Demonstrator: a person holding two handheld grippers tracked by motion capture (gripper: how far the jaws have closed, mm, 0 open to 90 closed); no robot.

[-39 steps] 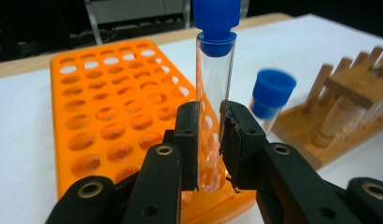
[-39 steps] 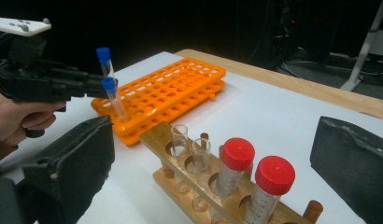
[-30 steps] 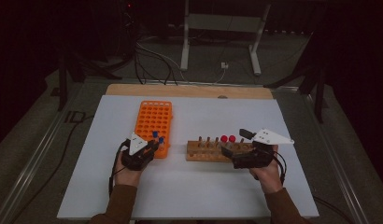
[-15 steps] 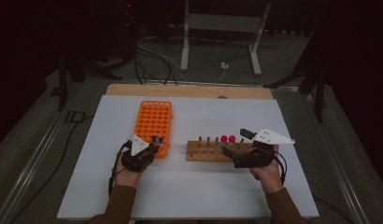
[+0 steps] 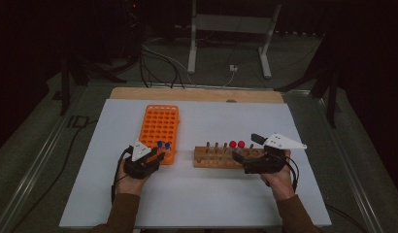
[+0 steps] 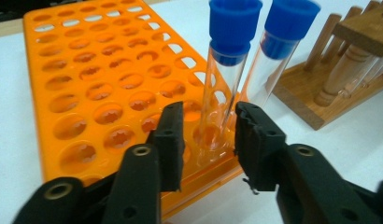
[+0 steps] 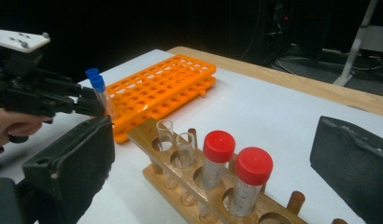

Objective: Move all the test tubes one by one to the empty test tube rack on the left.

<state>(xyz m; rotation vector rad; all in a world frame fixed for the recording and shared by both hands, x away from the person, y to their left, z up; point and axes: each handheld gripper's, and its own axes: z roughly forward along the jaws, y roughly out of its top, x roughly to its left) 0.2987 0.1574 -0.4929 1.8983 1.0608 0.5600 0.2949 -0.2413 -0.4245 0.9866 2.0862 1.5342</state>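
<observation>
An orange tube rack [image 5: 160, 128] lies left of centre. Two blue-capped tubes [image 5: 163, 144] stand in its near right corner. My left gripper [image 6: 208, 135] straddles the nearer blue-capped tube [image 6: 224, 79]. Its jaws have just been opening, and a gap shows beside the glass, so it is open. The second blue-capped tube [image 6: 278, 56] stands just behind. A wooden rack [image 5: 216, 158] holds two red-capped tubes [image 7: 217, 154] and two empty glass tubes [image 7: 166, 135]. My right gripper [image 7: 217, 140] stands wide open at that rack's right end.
The white table top [image 5: 211, 194] has free room in front of both racks. A wooden strip [image 5: 197, 93] runs along its far edge. Beyond it are a metal stand [image 5: 226, 43] and cables on the dark floor.
</observation>
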